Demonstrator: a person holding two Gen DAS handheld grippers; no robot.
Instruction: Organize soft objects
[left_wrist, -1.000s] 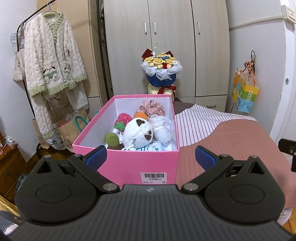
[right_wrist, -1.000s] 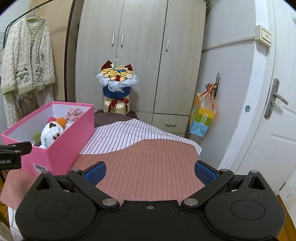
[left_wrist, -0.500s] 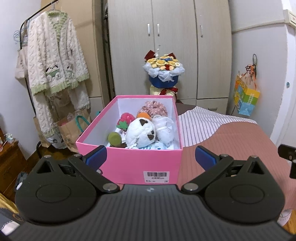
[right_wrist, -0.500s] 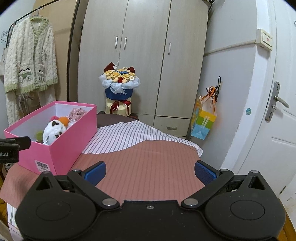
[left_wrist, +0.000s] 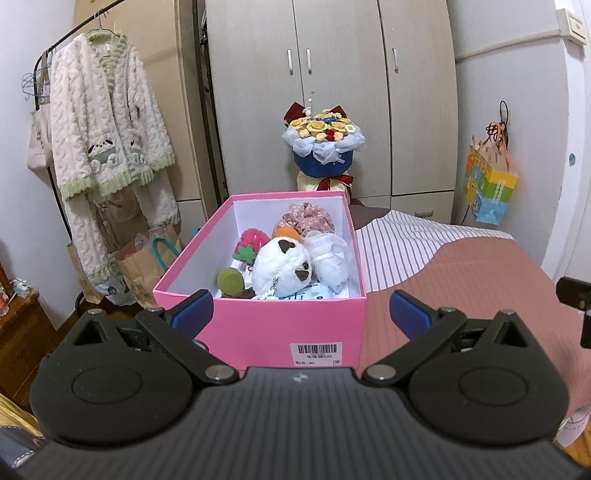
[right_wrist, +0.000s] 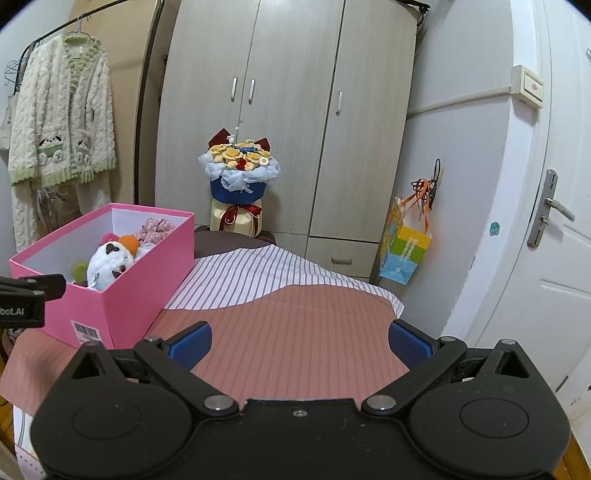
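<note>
- Bedroom with a big wardrobe (right_wrist: 280, 122) at the back and a white door (right_wrist: 554, 229) on the right.
- Desk (right_wrist: 295, 332) under a cloth, pink in front, white with stripes further back.
- Pink box (left_wrist: 258, 325) on the left part of the desk, top open, barcode sticker on its near wall.
- Inside the box: white plush (left_wrist: 282, 267) in the middle, with brown spots.
- Red strawberry toy (left_wrist: 253, 242) just left of the plush, green ball (left_wrist: 229, 281) in front of it.
- Orange ball (left_wrist: 286, 232) behind the plush, pink flowered cloth (left_wrist: 304, 218) at the back, white soft bundle (left_wrist: 328, 258) on the right, touching the plush.
- Left gripper (left_wrist: 301, 314) right in front of the box, blue fingers (left_wrist: 192, 312) far apart, holding nothing.
- Right gripper (right_wrist: 299, 341) over the bare pink cloth, well right of the box, fingers (right_wrist: 408, 343) far apart too, holding nothing.
- Flower bouquet (right_wrist: 240, 166) in blue wrap behind the desk.
- Fluffy white robe (left_wrist: 107, 125) hanging on a rack at left.
- Bright gift bag (right_wrist: 404, 247) hanging on the wall at right.
</note>
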